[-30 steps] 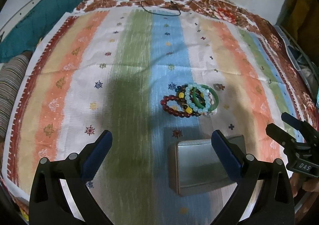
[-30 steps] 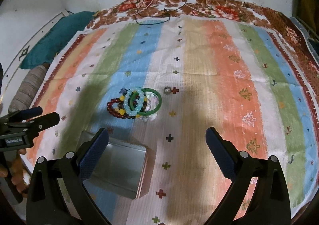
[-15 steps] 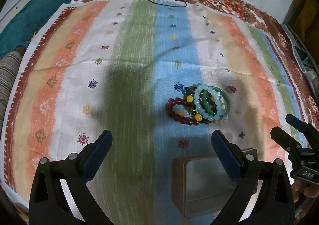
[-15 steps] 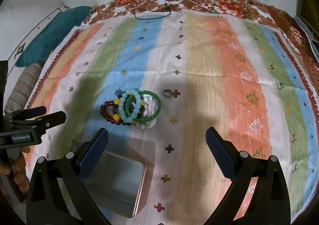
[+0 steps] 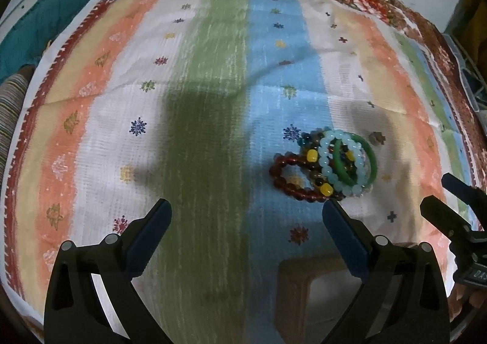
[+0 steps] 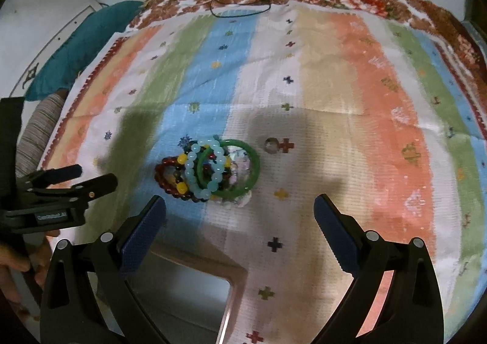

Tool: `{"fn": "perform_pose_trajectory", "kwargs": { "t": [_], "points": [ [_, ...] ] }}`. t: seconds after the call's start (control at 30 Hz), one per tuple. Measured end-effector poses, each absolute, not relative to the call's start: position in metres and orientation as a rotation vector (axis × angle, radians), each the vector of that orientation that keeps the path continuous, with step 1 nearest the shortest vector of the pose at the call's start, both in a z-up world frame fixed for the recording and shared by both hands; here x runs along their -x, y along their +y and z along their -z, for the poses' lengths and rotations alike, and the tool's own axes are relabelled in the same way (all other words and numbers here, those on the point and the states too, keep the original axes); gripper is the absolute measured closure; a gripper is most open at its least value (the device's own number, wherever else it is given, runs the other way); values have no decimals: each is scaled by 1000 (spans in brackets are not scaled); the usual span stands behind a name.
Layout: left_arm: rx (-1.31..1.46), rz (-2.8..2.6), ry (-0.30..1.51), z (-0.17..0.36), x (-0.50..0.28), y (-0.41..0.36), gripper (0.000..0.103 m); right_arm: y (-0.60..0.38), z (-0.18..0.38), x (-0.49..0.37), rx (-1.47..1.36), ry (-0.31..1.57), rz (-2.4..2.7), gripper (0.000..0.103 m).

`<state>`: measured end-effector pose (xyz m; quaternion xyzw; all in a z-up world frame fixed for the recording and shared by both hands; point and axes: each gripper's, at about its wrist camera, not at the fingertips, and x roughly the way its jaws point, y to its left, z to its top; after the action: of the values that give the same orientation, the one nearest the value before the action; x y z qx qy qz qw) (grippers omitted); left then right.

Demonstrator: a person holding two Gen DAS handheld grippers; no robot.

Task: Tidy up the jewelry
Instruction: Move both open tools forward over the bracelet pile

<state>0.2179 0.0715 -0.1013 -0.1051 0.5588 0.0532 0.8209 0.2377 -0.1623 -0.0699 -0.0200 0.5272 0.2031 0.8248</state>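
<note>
A pile of bracelets [image 5: 327, 167] [image 6: 210, 172] lies on the striped cloth: a green bangle [image 6: 248, 167], a pale blue bead string [image 6: 194, 173], a dark red bead string [image 5: 283, 179] and a dark one with yellow beads. A small ring [image 6: 270, 145] lies just right of the pile. An open metal tin [image 5: 307, 292] [image 6: 197, 292] sits nearer than the pile, partly behind the fingers. My left gripper [image 5: 248, 234] is open above the cloth, the pile just beyond its right finger. My right gripper [image 6: 240, 225] is open, with the pile beyond its gap.
The striped cloth [image 5: 197, 100] covers the bed. A black cord [image 6: 243, 6] lies at its far edge. A teal cloth [image 5: 45, 15] and a striped pillow [image 6: 39, 128] sit at the left. A hand [image 6: 18, 261] holds the left gripper.
Both grippers have moved forward toward the bracelets, so the pile looks larger and the tin has slid down to the bottom of both views. Both stay open.
</note>
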Motion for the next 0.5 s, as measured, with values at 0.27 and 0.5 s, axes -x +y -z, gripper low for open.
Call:
{"fn": "perform_pose_trajectory", "kwargs": {
  "t": [0.27,0.5],
  "points": [
    [328,-85,1228,125,-233,84,6,-151,83,-253,10,1172,-464,5],
    [337,-89,1251,142,-248,89,7,-142,96,-266,8,1211,-478,14]
  ]
}}
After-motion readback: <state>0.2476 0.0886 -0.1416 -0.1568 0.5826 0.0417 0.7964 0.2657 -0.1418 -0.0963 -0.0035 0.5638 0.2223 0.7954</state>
